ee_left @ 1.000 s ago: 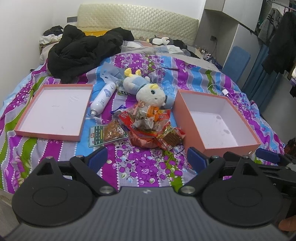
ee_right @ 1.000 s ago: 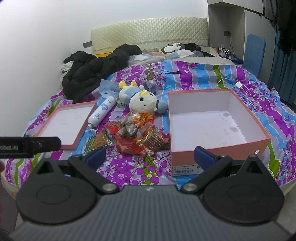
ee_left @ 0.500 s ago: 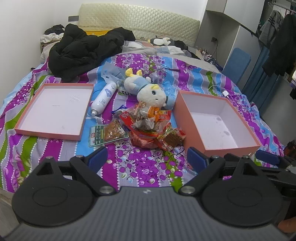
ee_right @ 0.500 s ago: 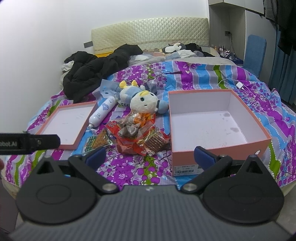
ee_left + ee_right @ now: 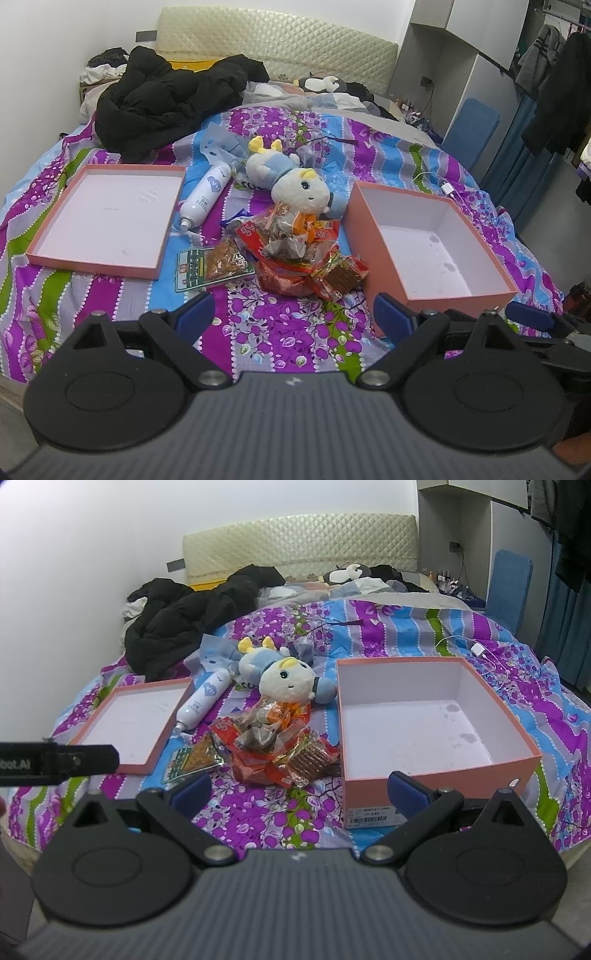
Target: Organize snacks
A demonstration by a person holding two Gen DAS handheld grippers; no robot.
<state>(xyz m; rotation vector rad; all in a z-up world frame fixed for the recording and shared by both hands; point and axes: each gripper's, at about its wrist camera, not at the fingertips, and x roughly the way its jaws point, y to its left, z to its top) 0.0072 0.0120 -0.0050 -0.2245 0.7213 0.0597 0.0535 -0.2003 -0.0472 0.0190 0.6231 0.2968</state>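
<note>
A pile of snack packets point(image 5: 295, 254) point(image 5: 273, 746) lies mid-bed, with a green-labelled packet point(image 5: 212, 264) point(image 5: 192, 757) at its left. A deep pink box point(image 5: 380, 243) point(image 5: 341, 734) stands empty to the right of the pile. Its shallow lid point(image 5: 92, 264) point(image 5: 151, 758) lies to the left. My left gripper point(image 5: 293, 319) is open and empty, above the bed's near edge in front of the pile. My right gripper point(image 5: 299, 794) is open and empty, near the box's front-left corner.
A plush toy point(image 5: 299, 188) point(image 5: 284, 675) and a white spray bottle point(image 5: 205, 195) point(image 5: 201, 699) lie just behind the snacks. Black clothes point(image 5: 166, 99) are heaped at the back left. A white charger cable point(image 5: 448, 188) lies behind the box. The left gripper's body point(image 5: 55, 764) reaches into the right wrist view.
Both grippers have drifted slightly; the scene sits a little differently in each view. Nothing on the bed has moved, and both grippers stay open.
</note>
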